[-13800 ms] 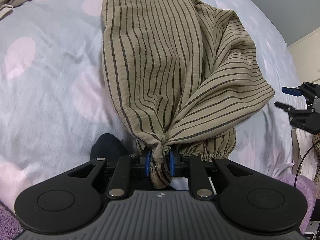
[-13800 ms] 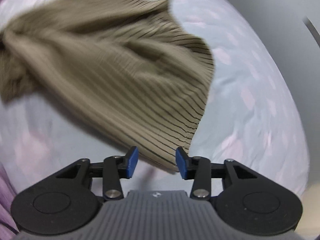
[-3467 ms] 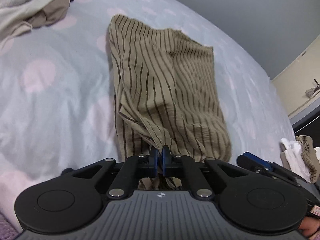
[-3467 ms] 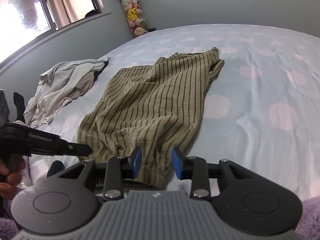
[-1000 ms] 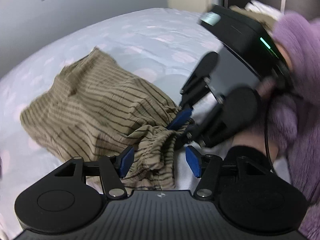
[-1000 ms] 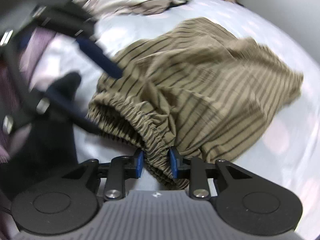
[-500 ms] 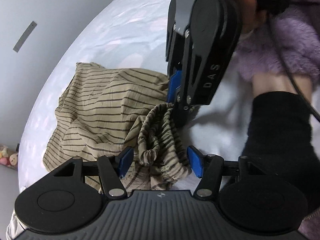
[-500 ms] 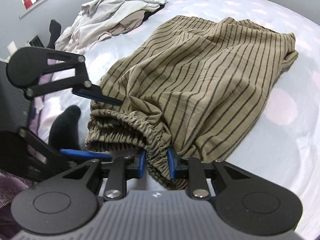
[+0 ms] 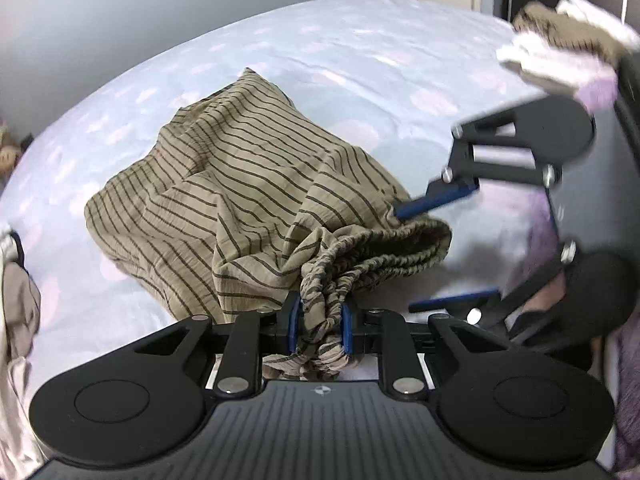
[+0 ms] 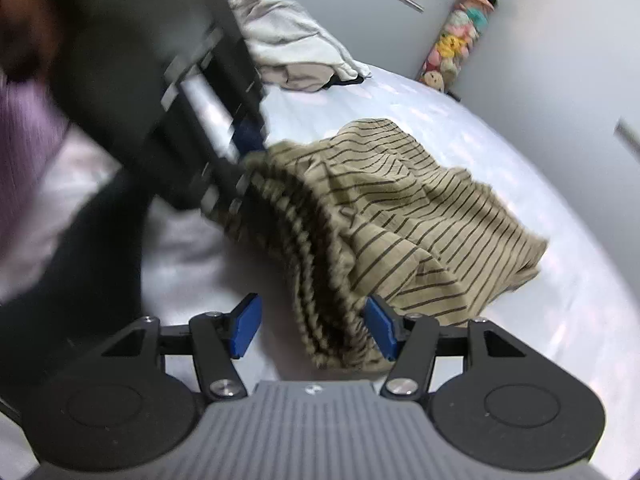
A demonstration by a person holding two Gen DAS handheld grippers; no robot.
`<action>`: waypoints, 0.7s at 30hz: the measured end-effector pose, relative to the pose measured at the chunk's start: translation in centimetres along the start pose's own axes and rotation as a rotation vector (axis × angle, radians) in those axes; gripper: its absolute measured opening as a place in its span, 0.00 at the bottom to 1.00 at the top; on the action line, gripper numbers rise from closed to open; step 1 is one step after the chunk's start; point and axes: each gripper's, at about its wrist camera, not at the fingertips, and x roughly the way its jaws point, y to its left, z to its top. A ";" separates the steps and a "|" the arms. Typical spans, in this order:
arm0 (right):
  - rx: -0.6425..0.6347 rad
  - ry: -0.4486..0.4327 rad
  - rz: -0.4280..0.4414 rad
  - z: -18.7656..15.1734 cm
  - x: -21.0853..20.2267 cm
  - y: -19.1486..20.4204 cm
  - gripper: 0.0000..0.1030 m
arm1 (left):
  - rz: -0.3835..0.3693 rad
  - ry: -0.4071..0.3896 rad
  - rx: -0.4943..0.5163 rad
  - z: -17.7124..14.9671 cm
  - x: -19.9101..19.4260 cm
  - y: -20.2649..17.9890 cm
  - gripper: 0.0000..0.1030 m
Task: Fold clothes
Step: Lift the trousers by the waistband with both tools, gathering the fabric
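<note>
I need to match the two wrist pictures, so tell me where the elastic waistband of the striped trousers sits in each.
Left wrist: elastic waistband low centre, bunched between the left hand-held gripper as its jaws close.
Right wrist: waistband low centre, loose inside the opening right hand-held gripper.
Shared landmark: the dotted bedsheet.

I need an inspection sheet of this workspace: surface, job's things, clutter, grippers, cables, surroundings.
Surface: pale blue bedsheet with pink dots.
Job's things: crumpled tan trousers with dark stripes, elastic waistband bunched.
Clutter: pale heap of clothes; folded pile.
Grippers: left gripper closing, pads pinching the waistband; right gripper opening, waistband between the jaws, not clamped.
Cables: nothing seen.
Surroundings: grey wall, hanging column of plush toys.
</note>
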 end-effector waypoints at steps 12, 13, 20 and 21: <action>-0.145 0.058 -0.197 -0.3 1.4 1.9 0.28 | 0.005 0.001 0.024 -0.1 -1.3 -0.9 0.16; -0.144 0.050 -0.199 -0.4 1.2 1.8 0.27 | 0.007 0.002 0.028 -0.1 -1.4 -0.8 0.16; -0.100 0.009 -0.188 0.5 -2.1 0.0 0.22 | -0.005 -0.013 0.074 -0.4 -4.1 -1.7 0.16; -0.096 0.003 -0.183 0.8 -3.0 -0.3 0.22 | -0.010 -0.018 0.082 -0.4 -4.6 -1.9 0.16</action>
